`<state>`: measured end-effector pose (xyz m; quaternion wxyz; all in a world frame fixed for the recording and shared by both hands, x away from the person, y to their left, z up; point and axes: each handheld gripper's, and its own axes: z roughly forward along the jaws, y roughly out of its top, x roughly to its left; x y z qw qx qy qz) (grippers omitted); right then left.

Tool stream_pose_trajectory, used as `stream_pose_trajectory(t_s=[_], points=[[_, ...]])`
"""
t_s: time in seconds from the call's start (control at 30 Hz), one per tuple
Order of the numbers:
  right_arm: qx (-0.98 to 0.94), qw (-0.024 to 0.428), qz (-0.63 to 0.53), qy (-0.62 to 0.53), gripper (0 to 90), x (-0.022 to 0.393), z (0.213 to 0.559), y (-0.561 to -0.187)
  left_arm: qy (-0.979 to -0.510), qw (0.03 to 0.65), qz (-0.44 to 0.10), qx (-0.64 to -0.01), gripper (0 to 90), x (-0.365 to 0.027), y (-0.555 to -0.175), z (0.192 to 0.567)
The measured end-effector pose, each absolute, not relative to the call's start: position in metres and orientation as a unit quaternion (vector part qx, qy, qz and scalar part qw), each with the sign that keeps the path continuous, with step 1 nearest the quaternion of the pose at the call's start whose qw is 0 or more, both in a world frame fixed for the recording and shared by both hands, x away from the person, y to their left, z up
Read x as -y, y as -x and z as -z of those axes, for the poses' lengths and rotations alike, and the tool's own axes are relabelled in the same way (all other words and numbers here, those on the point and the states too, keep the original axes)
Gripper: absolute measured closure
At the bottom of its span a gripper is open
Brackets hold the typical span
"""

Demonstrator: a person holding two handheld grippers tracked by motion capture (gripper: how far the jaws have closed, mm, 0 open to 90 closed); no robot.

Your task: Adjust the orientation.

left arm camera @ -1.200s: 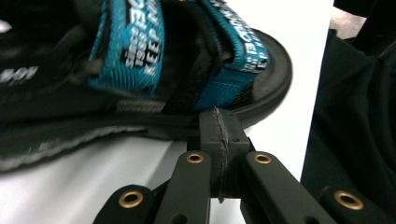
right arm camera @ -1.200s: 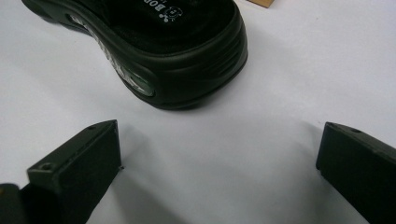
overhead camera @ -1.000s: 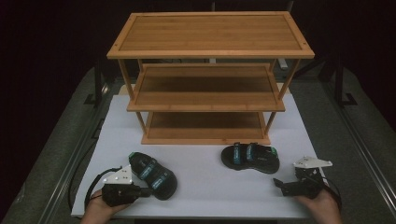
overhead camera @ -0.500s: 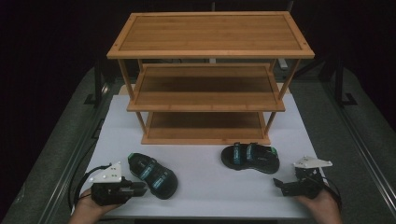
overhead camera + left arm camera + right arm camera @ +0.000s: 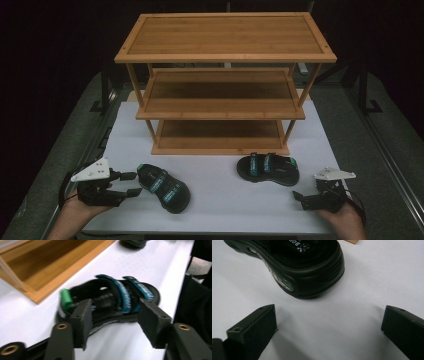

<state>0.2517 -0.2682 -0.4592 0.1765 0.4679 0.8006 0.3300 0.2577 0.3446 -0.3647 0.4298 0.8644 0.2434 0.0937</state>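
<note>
Two black sandals with teal straps lie on the white mat point(image 5: 220, 205). The left sandal point(image 5: 165, 187) lies at an angle, with its green-tabbed heel end toward my left gripper point(image 5: 132, 183). That gripper's jaws have just been opening and now stand open. In the left gripper view the sandal point(image 5: 112, 297) lies just beyond the left gripper point(image 5: 116, 320), and no pad touches it. The right sandal point(image 5: 269, 169) lies crosswise in front of the rack. My right gripper point(image 5: 299, 199) rests open to its right. In the right gripper view, the right gripper point(image 5: 329, 322) has bare mat between its jaws and the sandal's rounded end point(image 5: 312, 272) ahead.
A three-tier bamboo rack point(image 5: 222, 100) stands at the back of the mat with bare shelves. The mat's front edge runs close to both hands. Dark metal table rails point(image 5: 385, 150) flank the mat on both sides.
My left gripper has drawn back to the left from the left sandal and lifted, and its jaws have spread apart. Both sandals and the right gripper stay where they were.
</note>
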Motion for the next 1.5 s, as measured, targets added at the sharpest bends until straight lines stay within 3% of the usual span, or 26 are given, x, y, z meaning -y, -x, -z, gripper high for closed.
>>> stream_pose_trajectory(t_s=[0.17,0.4,0.7,1.03,1.5], points=[[-0.8,0.176,-0.33,-0.468,0.0,0.268,0.459,-0.252,-0.865,0.428,-0.092,-0.244,36.9,-0.344,-0.281,0.363],[-0.801,0.176,-0.33,-0.468,0.0,0.268,0.459,-0.252,-0.873,0.416,-0.085,-0.238,40.5,-0.335,-0.309,0.364],[-0.8,0.177,-0.331,-0.468,0.0,0.268,0.459,-0.252,-0.903,0.38,-0.057,-0.191,54.9,-0.31,-0.336,0.364],[-0.8,0.177,-0.331,-0.468,0.0,0.268,0.459,-0.252,-0.927,0.335,-0.046,-0.163,55.1,-0.299,-0.341,0.375],[-0.8,0.177,-0.331,-0.468,0.0,0.268,0.459,-0.252,-0.932,0.325,-0.037,-0.158,59.4,-0.298,-0.345,0.383]])
